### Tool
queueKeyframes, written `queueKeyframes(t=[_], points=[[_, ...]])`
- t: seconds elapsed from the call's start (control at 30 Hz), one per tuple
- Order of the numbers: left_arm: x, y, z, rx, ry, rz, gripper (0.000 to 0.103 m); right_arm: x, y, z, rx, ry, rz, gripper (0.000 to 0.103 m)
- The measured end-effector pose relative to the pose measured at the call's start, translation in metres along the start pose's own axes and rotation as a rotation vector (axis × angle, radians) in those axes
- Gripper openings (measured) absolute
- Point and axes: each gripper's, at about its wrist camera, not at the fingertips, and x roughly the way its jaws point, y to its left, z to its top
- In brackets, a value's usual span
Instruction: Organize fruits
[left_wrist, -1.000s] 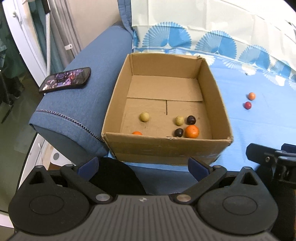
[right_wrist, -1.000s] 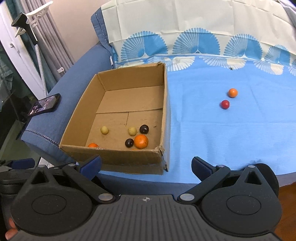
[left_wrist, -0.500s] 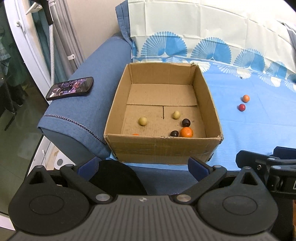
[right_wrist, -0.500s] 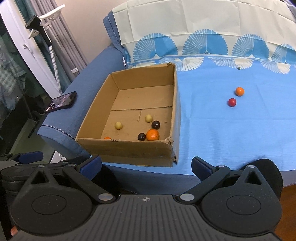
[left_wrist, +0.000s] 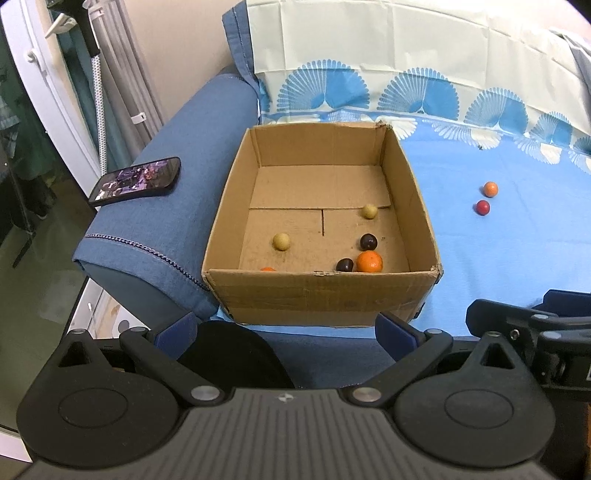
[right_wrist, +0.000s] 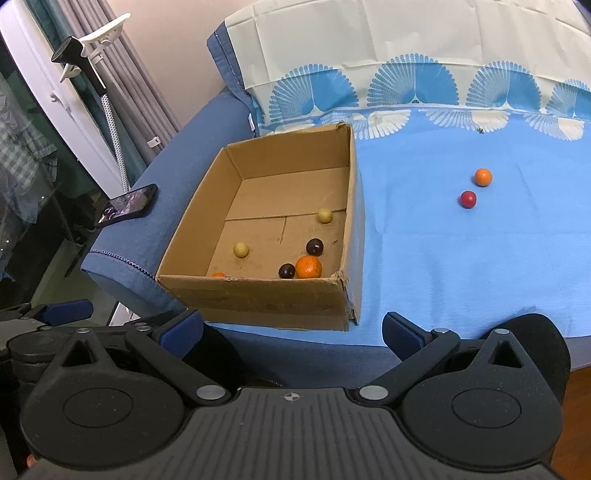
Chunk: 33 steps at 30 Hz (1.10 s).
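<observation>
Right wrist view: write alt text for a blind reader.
An open brown cardboard box on a blue patterned sheet holds six small round fruits. A small orange fruit and a small red fruit lie loose to its right. The open right gripper hangs empty in front.

Count on inspection: one cardboard box (left_wrist: 321, 291), ahead of the left fingers. Inside it, six fruits: two pale yellow balls (left_wrist: 281, 242) (left_wrist: 369, 211), two dark purple ones (left_wrist: 368, 242) (left_wrist: 344, 265), one large orange (left_wrist: 369, 261) and one small orange fruit (left_wrist: 267, 269), partly hidden by the near wall. Beyond the right fingers, on the blue cloth, two loose fruits: one orange (right_wrist: 483, 177), one red (right_wrist: 468, 199). One phone (left_wrist: 136, 181).
</observation>
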Motion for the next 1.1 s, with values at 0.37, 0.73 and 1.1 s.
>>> queueKeyframes(t=[0.37,0.73,1.1], points=[[0.031,-0.037,0.025,0.063,0.058,-0.005,0.103,0.020,-0.038,0.009,0.073,0.041,0.022,0.102],[0.086,-0.139,0.088,0.163,0.001,-0.117,0.103,0.004,-0.144,0.038,0.062,-0.181,-0.231,0.102],[0.219,-0.306,0.155,0.270,-0.003,-0.282,0.103,0.063,-0.289,0.079,0.080,-0.243,-0.503,0.102]])
